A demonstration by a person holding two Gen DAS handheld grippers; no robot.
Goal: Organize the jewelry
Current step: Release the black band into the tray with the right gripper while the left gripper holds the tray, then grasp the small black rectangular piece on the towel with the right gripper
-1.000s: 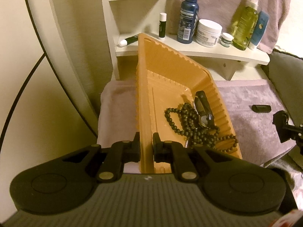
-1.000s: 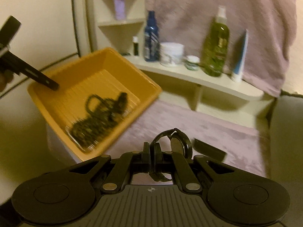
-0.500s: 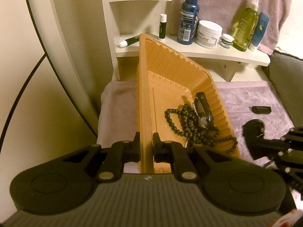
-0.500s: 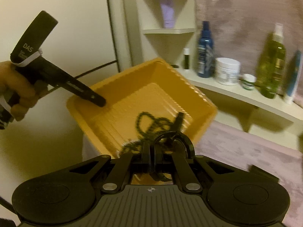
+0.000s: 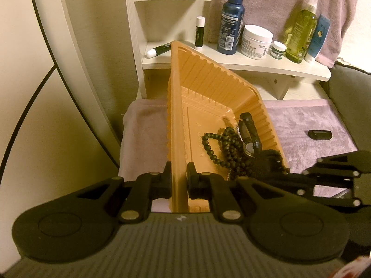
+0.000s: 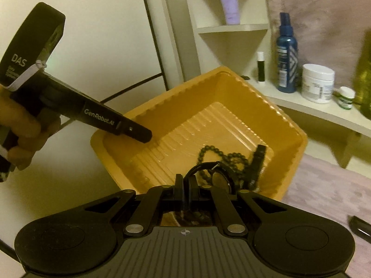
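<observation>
Jewelry lay gathered in the low corner of an orange tray (image 5: pixel 215 88) that was tipped up on one side: a string of dark beads (image 5: pixel 218 143) and a black watch (image 5: pixel 249 129) rested together against the ribbed wall. The left gripper (image 5: pixel 179 180) was clamped on the tray's near rim, one finger outside the wall and one inside, with the thin plastic edge pinched between them. From the right wrist view the same gripper (image 6: pixel 139 134) came in from the left, gripped by a person's hand (image 6: pixel 25 127), and its tip sat on the tray's left rim.

The right gripper (image 6: pixel 185 187) was closed tight on the strap of a second black watch (image 6: pixel 218 178), whose round case and looped band stood just ahead of the fingertips, over the near edge of the tray (image 6: pixel 208 106) and above the beads (image 6: pixel 222 157). In the left wrist view that gripper (image 5: pixel 266 164) reached in from the right side, with its dark load overlapping the beads at the tray's lower corner; whether the held watch touched them could not be told.

Under the tray was a mauve towel (image 5: pixel 301 125) spread on the desk, and a small black object (image 5: pixel 320 134) lay apart on it. Behind, a white shelf (image 5: pixel 255 64) carried a blue bottle (image 5: pixel 230 20), a white cream jar (image 5: pixel 256 41), a small jar (image 5: pixel 278 49), a green bottle (image 5: pixel 300 32) and lip balm sticks (image 5: pixel 199 31).
</observation>
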